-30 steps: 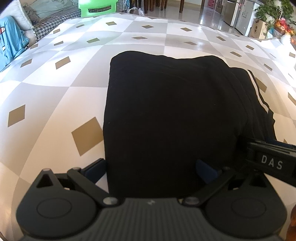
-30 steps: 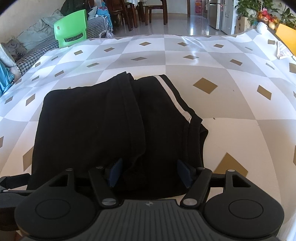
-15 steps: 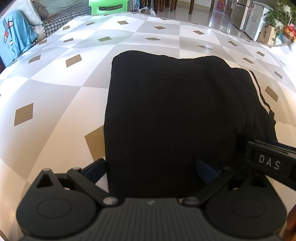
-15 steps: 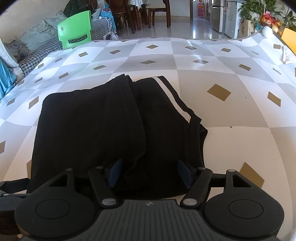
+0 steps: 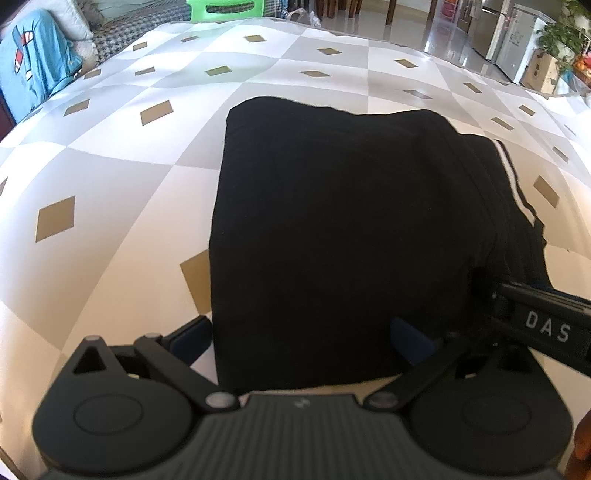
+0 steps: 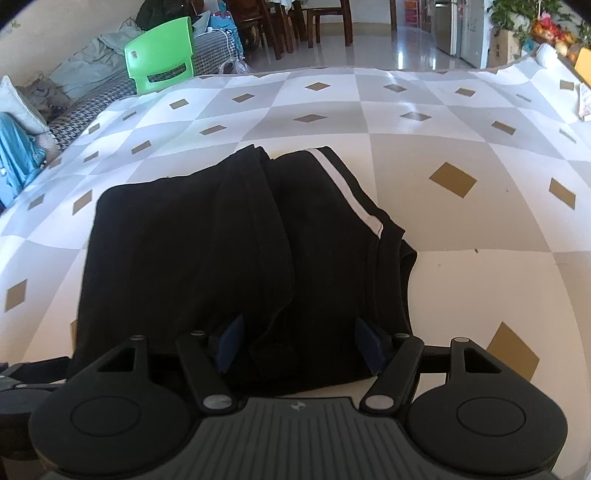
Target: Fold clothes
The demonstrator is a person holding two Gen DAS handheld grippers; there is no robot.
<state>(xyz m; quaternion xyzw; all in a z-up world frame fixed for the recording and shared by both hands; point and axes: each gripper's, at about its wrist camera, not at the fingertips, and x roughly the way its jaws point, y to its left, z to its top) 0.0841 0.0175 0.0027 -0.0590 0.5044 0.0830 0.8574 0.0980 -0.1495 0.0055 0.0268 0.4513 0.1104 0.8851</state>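
Observation:
A folded black garment (image 5: pixel 332 221) with a white side stripe (image 6: pixel 351 192) lies flat on the checked tablecloth (image 5: pixel 110 166). My left gripper (image 5: pixel 301 338) is open, its blue pads either side of the garment's near left edge. The right gripper (image 6: pixel 300 343) is also open, straddling the near edge of the garment (image 6: pixel 184 251) at its striped right part. Part of the right gripper's body, lettered "DAS", shows in the left wrist view at the right (image 5: pixel 535 325). The left gripper's side shows at the lower left of the right wrist view (image 6: pixel 22 373).
The tablecloth (image 6: pixel 443 147) extends far and to both sides of the garment. A green chair (image 6: pixel 160 55) stands beyond the far left edge, near a sofa with a blue cloth (image 5: pixel 33 74). Chairs, a fridge (image 6: pixel 448 26) and plants are far behind.
Both grippers have drawn back slightly toward the near side, so a strip of tablecloth shows below the garment's near edge. The garment lies as before and both jaws stay open.

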